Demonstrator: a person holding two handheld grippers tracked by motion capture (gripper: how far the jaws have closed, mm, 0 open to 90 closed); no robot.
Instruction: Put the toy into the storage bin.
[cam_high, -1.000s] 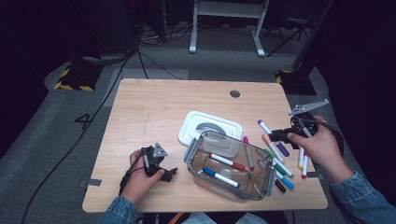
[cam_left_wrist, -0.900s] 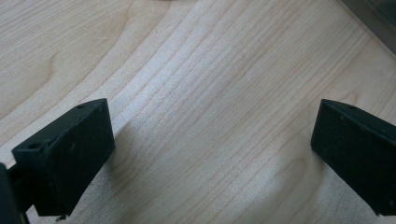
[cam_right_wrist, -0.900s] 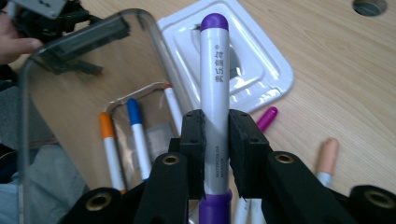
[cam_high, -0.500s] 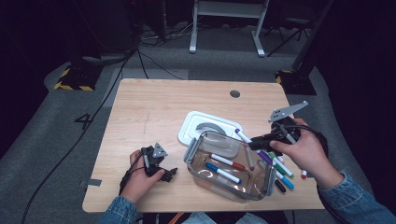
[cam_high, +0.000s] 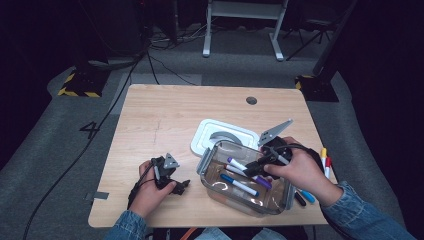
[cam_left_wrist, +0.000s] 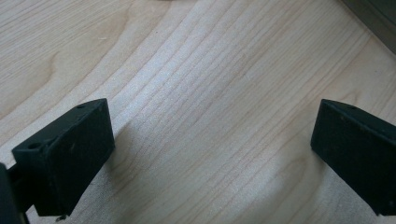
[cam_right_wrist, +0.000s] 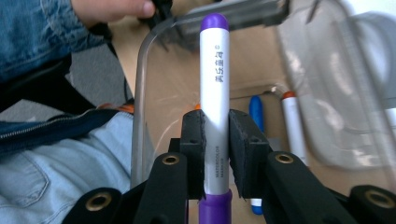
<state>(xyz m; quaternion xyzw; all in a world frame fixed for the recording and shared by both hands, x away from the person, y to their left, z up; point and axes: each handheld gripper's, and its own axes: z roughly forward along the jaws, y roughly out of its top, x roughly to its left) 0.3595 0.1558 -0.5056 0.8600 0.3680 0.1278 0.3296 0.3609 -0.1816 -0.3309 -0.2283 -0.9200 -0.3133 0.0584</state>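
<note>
Our right gripper (cam_right_wrist: 215, 154) pinches one purple-capped white marker (cam_right_wrist: 215, 93) above the clear rectangular plastic container (cam_high: 210, 182) – three markers inside – while our left gripper (cam_left_wrist: 210, 154) rests spread on bare wood.

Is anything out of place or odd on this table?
Nothing looks damaged or spilled. A few markers lie loose on the table's right edge, outside the clear container. The right gripper holds a purple marker over it.
</note>
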